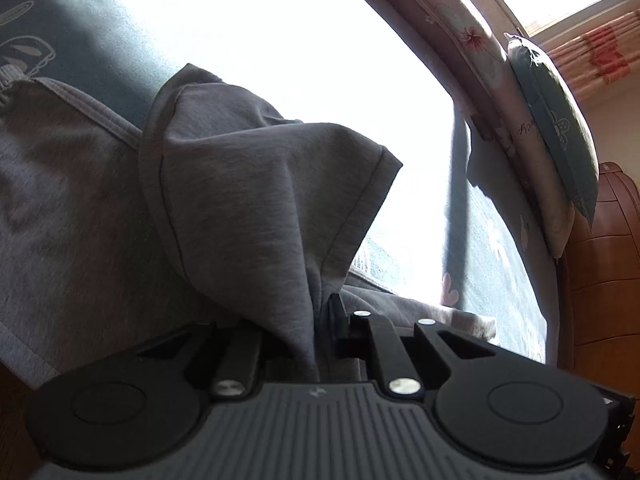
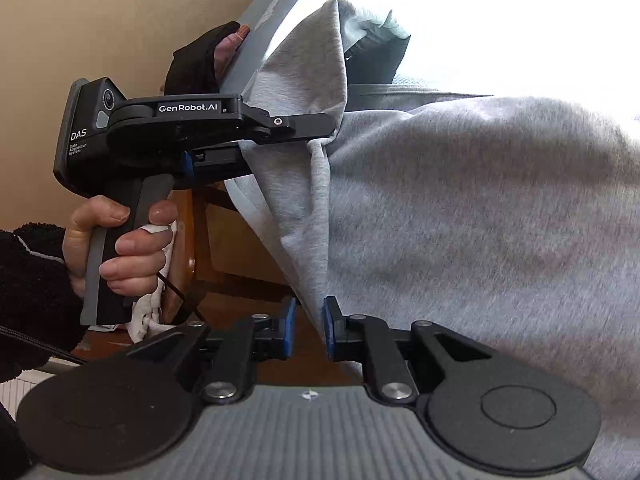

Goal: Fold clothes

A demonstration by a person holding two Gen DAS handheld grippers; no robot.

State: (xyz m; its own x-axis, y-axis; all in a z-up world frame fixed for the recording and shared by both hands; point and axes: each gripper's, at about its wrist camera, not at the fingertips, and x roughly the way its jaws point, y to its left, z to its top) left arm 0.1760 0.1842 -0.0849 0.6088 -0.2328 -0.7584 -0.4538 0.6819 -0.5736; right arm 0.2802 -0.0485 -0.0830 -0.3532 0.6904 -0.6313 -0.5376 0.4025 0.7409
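Left wrist view: a sunlit bed with teal patterned sheet (image 1: 496,236) fills the background, a pillow (image 1: 556,128) at its far edge. The left gripper (image 1: 322,320) is clamped on a bunched fold of the grey garment (image 1: 248,184), lifting it off the sheet.

Right wrist view: the right gripper (image 2: 310,328) stands apart, blue pads (image 2: 289,326) either side of the garment's hem, not pinching. Beyond it the person's hand (image 2: 120,248) grips the left tool's handle.

Grey cloth (image 1: 248,200) is burying my left tongs' (image 1: 320,320) tips, so I'm not seeing the pads. Sunlight is washing out the bed (image 1: 280,20). The garment is running off the right wrist picture's edge, perhaps a sweatshirt.
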